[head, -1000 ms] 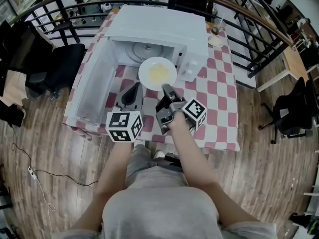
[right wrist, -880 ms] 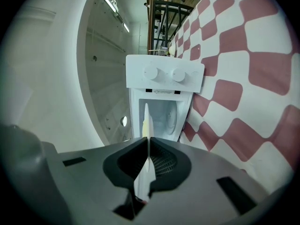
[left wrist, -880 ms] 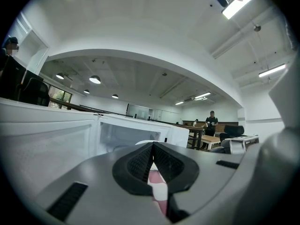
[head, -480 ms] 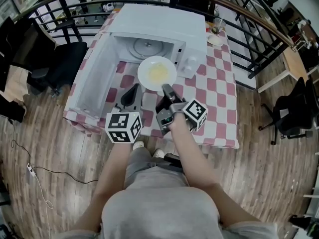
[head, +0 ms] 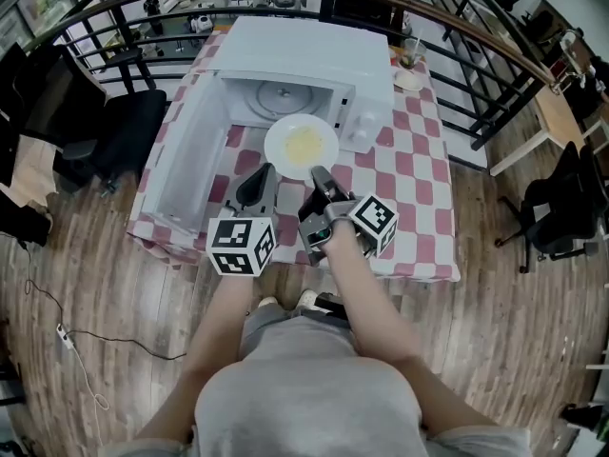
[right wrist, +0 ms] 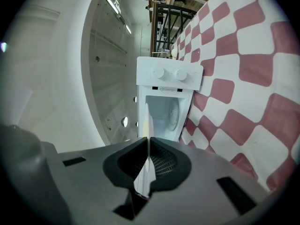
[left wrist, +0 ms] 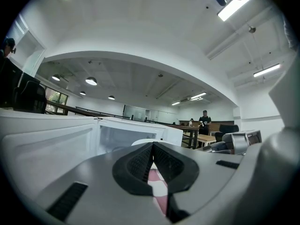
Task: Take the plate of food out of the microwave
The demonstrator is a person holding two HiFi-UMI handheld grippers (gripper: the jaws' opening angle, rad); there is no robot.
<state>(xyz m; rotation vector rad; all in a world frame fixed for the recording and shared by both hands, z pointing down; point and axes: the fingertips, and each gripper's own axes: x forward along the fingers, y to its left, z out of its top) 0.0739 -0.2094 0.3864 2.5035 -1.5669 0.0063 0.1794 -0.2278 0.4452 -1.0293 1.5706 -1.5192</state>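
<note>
A white plate [head: 301, 145] of yellow food hangs just in front of the open mouth of the white microwave [head: 314, 50]. My right gripper [head: 317, 172] is shut on the plate's near rim. In the right gripper view the plate [right wrist: 146, 125] shows edge-on, pinched between the pads of the gripper [right wrist: 147, 149], with the microwave [right wrist: 166, 97] behind it. My left gripper [head: 259, 176] hovers to the left of the plate, shut and holding nothing. In the left gripper view its pads [left wrist: 152, 146] meet, and the plate's rim [left wrist: 140, 142] peeks over them.
The microwave's door [head: 186, 160] stands swung open to the left. A red-and-white checked cloth [head: 409, 169] covers the table. A glass on a saucer [head: 411, 60] stands at the far right corner. A black chair [head: 124, 131] is left of the table, and a railing runs behind it.
The right gripper has drawn the plate a little further out of the microwave's mouth and slightly up. The left gripper has shifted a little alongside it.
</note>
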